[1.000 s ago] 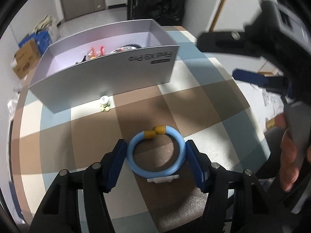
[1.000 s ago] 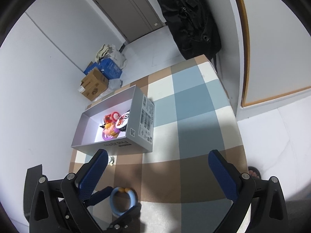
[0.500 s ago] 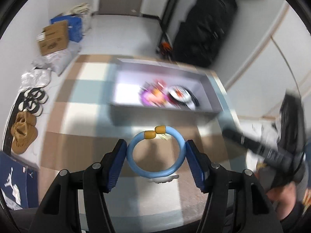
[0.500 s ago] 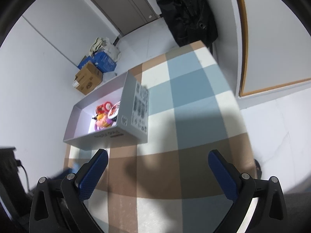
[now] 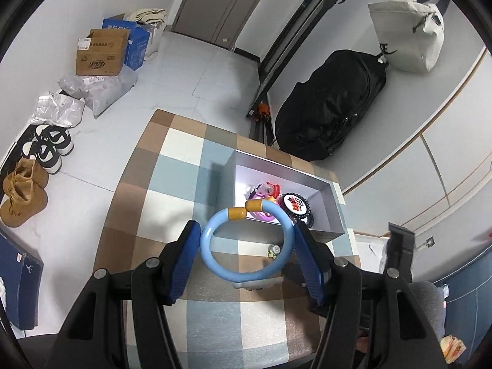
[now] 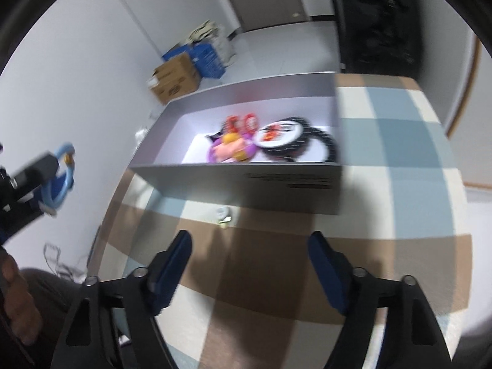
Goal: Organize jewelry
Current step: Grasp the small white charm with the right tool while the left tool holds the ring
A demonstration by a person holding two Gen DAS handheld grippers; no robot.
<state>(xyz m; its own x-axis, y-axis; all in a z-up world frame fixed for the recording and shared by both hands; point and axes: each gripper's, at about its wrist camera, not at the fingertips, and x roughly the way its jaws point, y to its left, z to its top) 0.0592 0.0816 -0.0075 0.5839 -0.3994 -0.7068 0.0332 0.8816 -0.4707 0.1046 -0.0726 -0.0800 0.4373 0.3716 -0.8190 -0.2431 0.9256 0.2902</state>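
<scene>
My left gripper (image 5: pixel 247 250) is shut on a light blue bangle (image 5: pixel 212 258) with two yellow end caps, held high above the checked table (image 5: pixel 160 203). The bangle also shows in the right wrist view (image 6: pixel 63 181) at the far left. A grey open box (image 5: pixel 333 206) holds a purple and red trinket (image 5: pixel 264 190) and a black round piece (image 5: pixel 296 207). The box shows in the right wrist view too (image 6: pixel 233 178). A small white and yellow trinket (image 6: pixel 224 215) lies on the table in front of the box. My right gripper (image 6: pixel 250 259) is open and empty above the table.
On the floor are cardboard and blue boxes (image 5: pixel 104 52), plastic bags (image 5: pixel 98 87), shoes (image 5: pixel 46 146) and a black bag (image 5: pixel 332 104). A white bag (image 5: pixel 406 24) hangs on the wall. The table edge (image 5: pixel 135 150) runs along the left.
My left gripper has lifted the blue bangle off the table and risen high above it. My right gripper has moved in closer to the box, and its jaws have narrowed but stay open.
</scene>
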